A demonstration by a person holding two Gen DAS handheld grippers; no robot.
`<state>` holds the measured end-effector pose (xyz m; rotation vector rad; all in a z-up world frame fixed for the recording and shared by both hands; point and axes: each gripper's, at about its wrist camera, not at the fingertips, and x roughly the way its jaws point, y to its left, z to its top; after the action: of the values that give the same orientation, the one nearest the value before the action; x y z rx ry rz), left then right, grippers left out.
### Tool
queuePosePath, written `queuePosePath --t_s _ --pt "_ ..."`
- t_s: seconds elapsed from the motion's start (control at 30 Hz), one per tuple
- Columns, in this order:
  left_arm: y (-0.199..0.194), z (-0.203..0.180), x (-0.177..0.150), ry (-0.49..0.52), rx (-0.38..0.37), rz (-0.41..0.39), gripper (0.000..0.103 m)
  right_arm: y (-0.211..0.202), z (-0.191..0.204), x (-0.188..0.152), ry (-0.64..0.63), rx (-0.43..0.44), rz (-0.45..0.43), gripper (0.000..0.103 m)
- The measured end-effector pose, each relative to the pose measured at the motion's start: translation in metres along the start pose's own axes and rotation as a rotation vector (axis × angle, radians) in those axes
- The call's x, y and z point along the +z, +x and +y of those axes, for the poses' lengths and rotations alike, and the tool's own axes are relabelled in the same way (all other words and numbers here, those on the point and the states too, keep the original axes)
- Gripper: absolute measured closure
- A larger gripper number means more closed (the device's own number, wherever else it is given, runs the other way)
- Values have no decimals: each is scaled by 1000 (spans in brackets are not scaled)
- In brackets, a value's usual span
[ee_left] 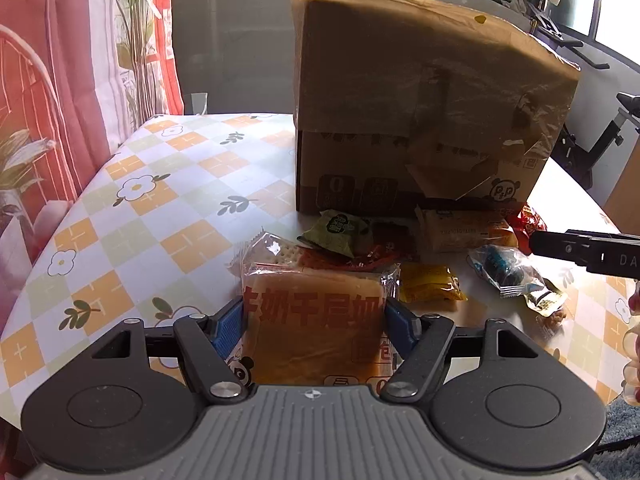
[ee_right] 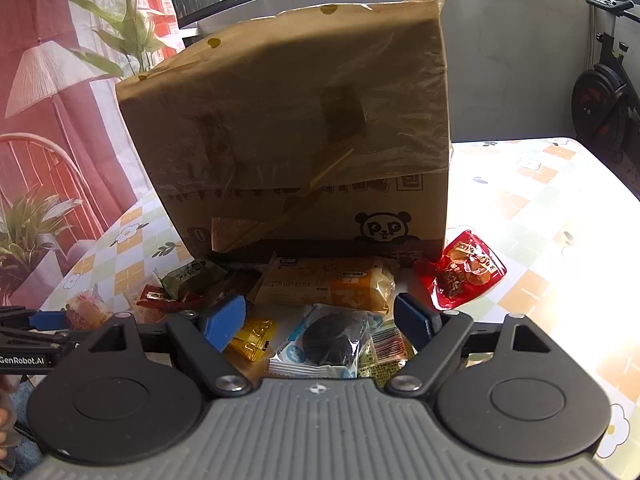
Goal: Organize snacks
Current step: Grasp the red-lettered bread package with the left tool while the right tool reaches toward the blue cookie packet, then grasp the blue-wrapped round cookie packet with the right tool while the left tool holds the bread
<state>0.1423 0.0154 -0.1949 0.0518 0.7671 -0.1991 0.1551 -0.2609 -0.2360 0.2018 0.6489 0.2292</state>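
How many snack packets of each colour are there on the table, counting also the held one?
Red packets: 2
Orange bread packets: 2
Green packet: 1
Yellow packet: 1
Blue cookie packet: 1
Clear cracker packet: 1
Beige printed packet: 1
Total: 9
More may hide in the pile.

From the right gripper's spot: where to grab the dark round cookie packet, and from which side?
Grip the clear packet across its bulged middle, over the round cookie, coming from above and the near side. It lies flat between the right hand-held gripper pads; its crimped ends are thin and slippery.
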Motion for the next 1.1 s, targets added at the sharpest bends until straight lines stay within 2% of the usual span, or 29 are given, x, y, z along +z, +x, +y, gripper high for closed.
queuePosePath --t_s 0.17,0.27,0.37,0.53,0.6,0.93,1.1 --pt "-7 -7 5 -10 -12 -52 28 6 11 -7 -70 26 13 27" --pt "-7 -4 5 -27 -4 -57 28 7 17 -10 -121 -4 8 37" --pt "-7 -2 4 -37 14 -65 28 11 12 -12 -109 -10 24 41" --pt "-11 -1 3 -38 34 -91 28 19 3 -8 -4 -5 74 40" --pt "-11 0 3 -44 35 -96 28 20 2 -2 26 5 64 40" --pt "-15 12 8 -84 63 -120 28 46 6 31 63 -60 33 40" --pt "-19 28 16 -134 86 -150 28 48 12 33 42 -17 41 39"
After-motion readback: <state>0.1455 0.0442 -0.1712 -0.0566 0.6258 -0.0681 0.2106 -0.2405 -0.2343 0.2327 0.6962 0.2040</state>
